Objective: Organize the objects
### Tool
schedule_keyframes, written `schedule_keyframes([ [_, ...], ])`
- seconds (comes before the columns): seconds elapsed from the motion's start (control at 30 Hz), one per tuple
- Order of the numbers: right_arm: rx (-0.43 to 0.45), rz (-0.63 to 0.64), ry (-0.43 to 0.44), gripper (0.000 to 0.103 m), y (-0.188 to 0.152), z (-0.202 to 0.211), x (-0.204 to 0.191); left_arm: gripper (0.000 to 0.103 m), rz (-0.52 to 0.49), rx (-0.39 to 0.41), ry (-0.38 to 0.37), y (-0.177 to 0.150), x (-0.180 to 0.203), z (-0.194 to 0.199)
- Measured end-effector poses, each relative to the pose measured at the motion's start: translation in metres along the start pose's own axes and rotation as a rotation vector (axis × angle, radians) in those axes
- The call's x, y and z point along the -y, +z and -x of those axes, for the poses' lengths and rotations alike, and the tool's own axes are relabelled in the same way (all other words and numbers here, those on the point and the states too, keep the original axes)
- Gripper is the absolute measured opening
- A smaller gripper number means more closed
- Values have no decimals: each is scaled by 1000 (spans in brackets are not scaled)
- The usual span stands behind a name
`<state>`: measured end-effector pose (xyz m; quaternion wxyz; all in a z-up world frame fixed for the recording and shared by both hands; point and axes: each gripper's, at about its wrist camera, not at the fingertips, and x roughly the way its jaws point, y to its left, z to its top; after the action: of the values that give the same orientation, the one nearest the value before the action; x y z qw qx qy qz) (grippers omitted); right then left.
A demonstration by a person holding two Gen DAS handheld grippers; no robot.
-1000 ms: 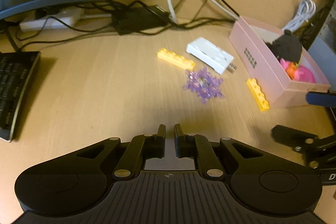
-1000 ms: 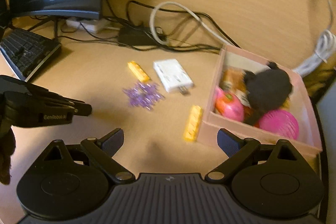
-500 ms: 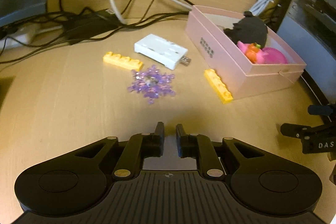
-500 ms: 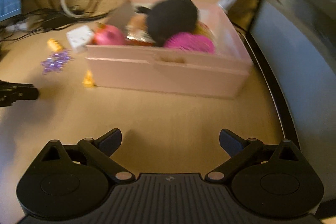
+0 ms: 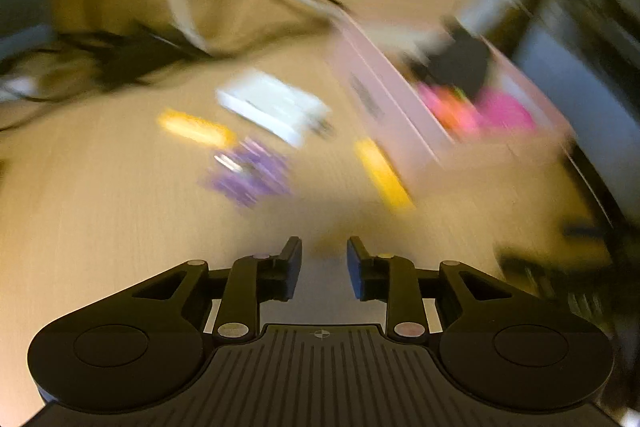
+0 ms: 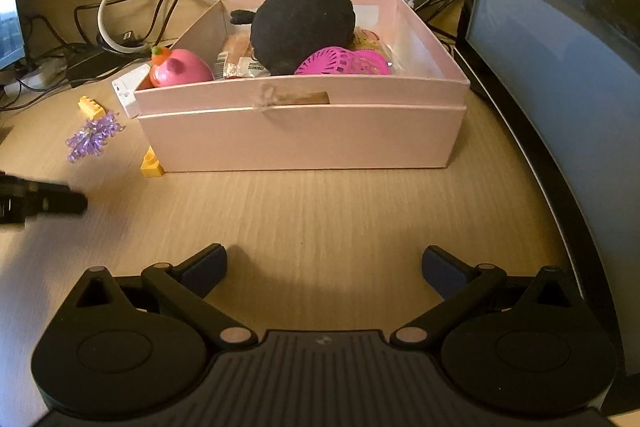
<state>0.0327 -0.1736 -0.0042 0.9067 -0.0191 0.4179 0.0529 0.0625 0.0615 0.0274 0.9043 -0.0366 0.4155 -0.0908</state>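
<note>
Left claw (image 5: 324,261) is seen with jaws opening and nothing between them, over bare tabletop (image 5: 100,227); view blurred. Purple snowflake (image 6: 93,138), yellow bricks (image 6: 151,163) and white adapter (image 6: 130,89) are noted left of the pink box (image 6: 300,135), toward the tabletop's rear edge. Right claw (image 6: 324,269) is spread wide, opening, empty, before the box's front wall.

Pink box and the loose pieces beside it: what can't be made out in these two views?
- Left wrist view: motion blur smears everything; the purple snowflake and white adapter lose all detail.
- Right wrist view: the pink box wall hides most of the yellow brick and adapter.
- Right wrist view: the black plush covers what lies beneath it.
- Right wrist view: the left claw is cut off by the frame edge.
</note>
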Motion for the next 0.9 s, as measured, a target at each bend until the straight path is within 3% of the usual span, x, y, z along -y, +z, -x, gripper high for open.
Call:
schedule_keyframes([
  [0.07, -1, 4, 4, 103, 1, -2, 0, 30, 99, 51, 84, 10, -13, -2],
  [0.17, -8, 17, 16, 103, 2, -2, 2, 30, 204, 60, 117, 26, -31, -13],
  [0.3, -6, 36, 30, 103, 1, -1, 3, 30, 242, 19, 82, 38, -40, -28],
  [0.6, 0, 41, 34, 103, 0, 1, 2, 35, -92, 7, 96, 38, 8, -45],
  [0.9, 13, 69, 60, 103, -2, 2, 4, 68, -253, -26, 9, 37, 15, -52],
])
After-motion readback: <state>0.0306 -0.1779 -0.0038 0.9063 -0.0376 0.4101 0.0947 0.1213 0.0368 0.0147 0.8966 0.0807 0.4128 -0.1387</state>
